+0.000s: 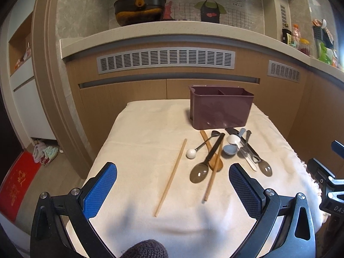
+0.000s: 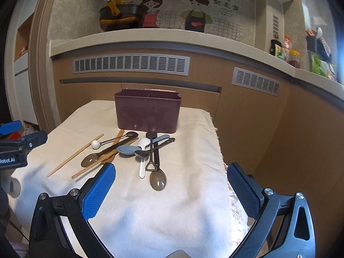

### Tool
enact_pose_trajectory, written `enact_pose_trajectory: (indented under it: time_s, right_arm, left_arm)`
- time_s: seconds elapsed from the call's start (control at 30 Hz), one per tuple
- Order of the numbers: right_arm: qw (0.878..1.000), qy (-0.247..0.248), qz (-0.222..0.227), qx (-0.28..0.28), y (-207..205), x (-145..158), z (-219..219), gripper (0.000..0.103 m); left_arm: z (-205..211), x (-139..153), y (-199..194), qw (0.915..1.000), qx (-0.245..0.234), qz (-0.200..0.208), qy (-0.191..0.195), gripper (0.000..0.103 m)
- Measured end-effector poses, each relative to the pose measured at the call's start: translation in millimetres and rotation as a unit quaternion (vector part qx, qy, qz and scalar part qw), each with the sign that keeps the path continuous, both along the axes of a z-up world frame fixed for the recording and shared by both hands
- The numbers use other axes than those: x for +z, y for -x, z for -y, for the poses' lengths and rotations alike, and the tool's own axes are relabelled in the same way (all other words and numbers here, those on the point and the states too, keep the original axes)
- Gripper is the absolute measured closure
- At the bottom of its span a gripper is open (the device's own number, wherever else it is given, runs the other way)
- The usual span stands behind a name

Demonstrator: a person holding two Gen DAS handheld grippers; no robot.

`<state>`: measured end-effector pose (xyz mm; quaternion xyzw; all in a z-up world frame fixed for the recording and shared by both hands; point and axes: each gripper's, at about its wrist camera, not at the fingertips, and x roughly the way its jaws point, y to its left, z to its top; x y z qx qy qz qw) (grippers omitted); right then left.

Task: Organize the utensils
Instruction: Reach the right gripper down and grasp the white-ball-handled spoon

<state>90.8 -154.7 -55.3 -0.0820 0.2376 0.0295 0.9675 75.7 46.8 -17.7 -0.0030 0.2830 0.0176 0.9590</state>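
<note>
Cream cloth covers the counter (image 1: 139,129); at its far end stands a maroon plastic two-compartment caddy (image 1: 221,110). Before it lies a jumble of utensils — a translucent brown plastic spoon (image 2: 158,179), two wooden chopsticks (image 1: 171,178). Left hand-held gripper (image 1: 173,190) and right hand-held gripper (image 2: 171,190) both gape wide, empty.

Holder (image 1: 221,109) interior hidden behind its near wall, both views; contents cannot tell. Ahead of left gripper (image 1: 173,185): wooden spoon (image 1: 215,161) partly covered by black-handled spoon (image 1: 206,163). Second chopstick (image 1: 212,176) passes under that pile. Right gripper body (image 1: 329,185) cut off at frame edge. Wall text too small to read.
</note>
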Motion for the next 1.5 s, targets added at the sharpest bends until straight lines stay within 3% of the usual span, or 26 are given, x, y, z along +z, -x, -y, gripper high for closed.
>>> enact_pose_trajectory:
  time_s: [0.3,0.5,0.73,0.8,0.87,0.93,1.03,1.1,1.17,1.33,1.5]
  right_arm:
    - [0.995,0.061,-0.047,0.067,-65.3,-19.6,-33.5,0.0]
    - [0.992,0.058,-0.079,0.078,-117.5,-25.7,-37.5,0.0]
    - [0.992,0.026,-0.11,0.054,-164.8,-26.9,-41.2,0.0]
    - [0.99,0.012,-0.126,0.054,-170.4,-33.1,-50.1,0.005]
    - [0.987,0.004,-0.139,0.074,-171.8,-40.6,-63.8,0.028]
    - [0.984,0.007,-0.151,0.096,-171.1,-46.6,-76.3,0.037]
    - [0.979,0.014,-0.157,0.128,-165.1,-52.2,-95.2,0.038]
    - [0.977,0.024,-0.157,0.141,-162.5,-53.9,-105.6,0.045]
    - [0.973,0.016,-0.175,0.149,-165.1,-57.1,-113.0,0.063]
    - [0.97,0.003,-0.195,0.148,-169.8,-64.0,-126.7,0.064]
    - [0.959,0.008,-0.188,0.212,-153.7,-62.7,-146.0,0.064]
  left_arm:
    - [-36.6,-16.8,-62.0,0.9991,0.026,-0.02,0.028,0.0]
    - [-52.7,-31.8,-105.8,0.9972,0.029,-0.05,0.048,0.0]
    - [-56.4,-41.9,-142.8,0.9952,-0.001,-0.077,0.06,0.0]
    - [-61.2,-43.2,-149.2,0.9948,0.012,-0.074,0.069,0.0]
    - [-66.8,-46.1,-155.3,0.9933,0.024,-0.078,0.082,0.0]
    - [-72.9,-49.4,-158.2,0.9916,0.028,-0.084,0.095,0.0]
    - [-82.8,-51.4,-154.6,0.991,0.039,-0.078,0.101,0.0]
    - [-88.5,-51.8,-150.9,0.9914,0.046,-0.076,0.096,0.0]
    - [-94.6,-52.6,-147.1,0.991,0.053,-0.075,0.098,0.0]
    - [-97.7,-56.3,-137.7,0.9928,0.065,-0.068,0.074,0.0]
    - [-102.8,-63.2,-130.8,0.9917,0.06,-0.081,0.079,0.0]
